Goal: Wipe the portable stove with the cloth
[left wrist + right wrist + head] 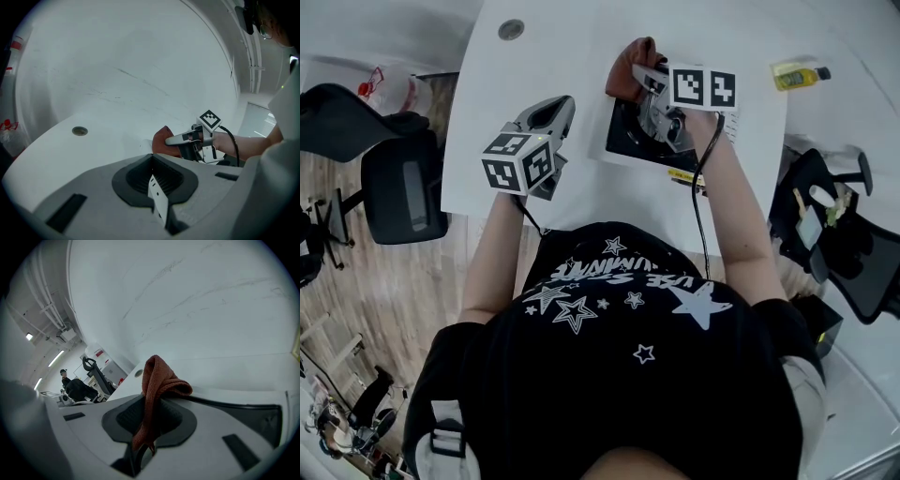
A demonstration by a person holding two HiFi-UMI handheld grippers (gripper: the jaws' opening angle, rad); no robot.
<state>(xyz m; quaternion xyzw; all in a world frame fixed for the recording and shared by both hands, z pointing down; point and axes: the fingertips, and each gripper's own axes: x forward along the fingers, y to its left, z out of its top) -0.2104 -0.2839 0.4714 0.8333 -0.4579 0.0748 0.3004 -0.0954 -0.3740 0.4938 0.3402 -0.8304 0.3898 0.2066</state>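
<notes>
A portable stove (628,142) with a black top and white body sits on the white table (534,56) in the head view. My right gripper (639,75) hovers at the stove's far edge, shut on a reddish-brown cloth (630,62). In the right gripper view the cloth (157,380) hangs folded over the closed jaws of that gripper (140,439). My left gripper (562,105) is held above the table left of the stove, jaws together with nothing in them. From the left gripper view (152,183) the cloth (161,139) and right gripper (180,139) show ahead.
A yellow bottle (797,75) lies at the table's far right, and a round cable hole (511,29) sits at the far left. Office chairs stand to the left (403,178) and right (848,239) of the table. A person (70,383) is far off.
</notes>
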